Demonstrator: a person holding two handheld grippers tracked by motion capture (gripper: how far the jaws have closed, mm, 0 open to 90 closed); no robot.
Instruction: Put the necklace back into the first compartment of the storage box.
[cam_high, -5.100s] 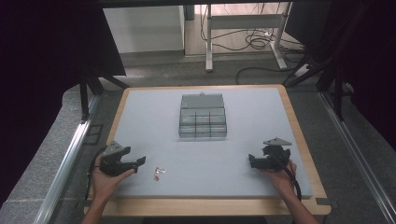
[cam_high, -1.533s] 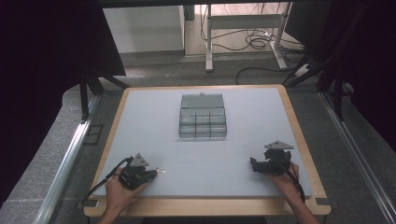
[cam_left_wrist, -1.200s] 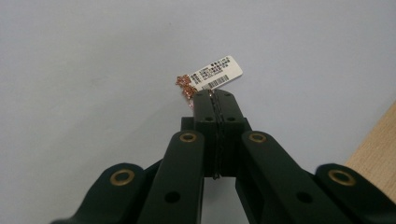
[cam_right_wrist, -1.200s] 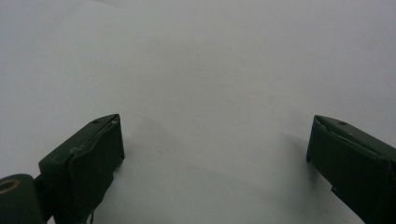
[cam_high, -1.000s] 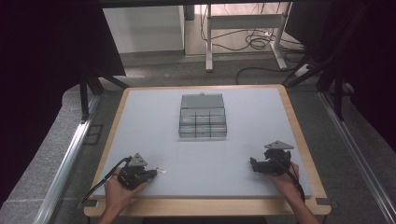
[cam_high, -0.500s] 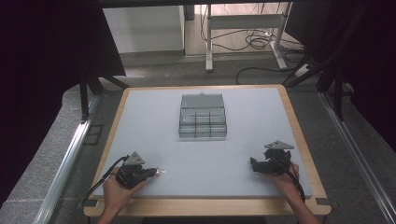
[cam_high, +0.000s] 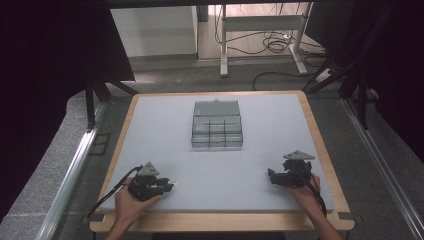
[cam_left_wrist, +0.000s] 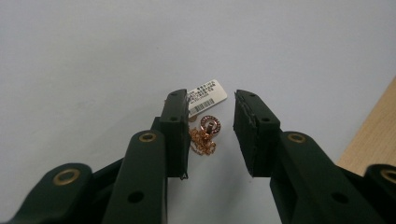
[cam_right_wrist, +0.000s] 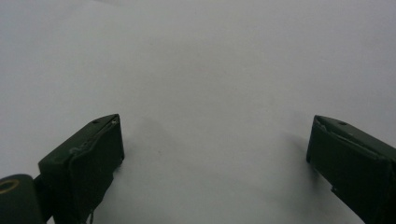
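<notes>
Left tongs (cam_left_wrist: 211, 133) low over grey tabletop (cam_high: 260, 165), near front-left corner — jaws have just been opening, now narrowly parted. Between them lies rose-gold chain (cam_left_wrist: 201, 140) with small ring charm and white barcode tag (cam_left_wrist: 205, 95), resting on tabletop (chain close against one jaw pad, not pinched). Right tongs (cam_right_wrist: 215, 154) spread wide, nothing between jaws — held near front-right. Clear compartment box (cam_high: 216, 125) sits mid-tabletop, well apart from both hands.
</notes>
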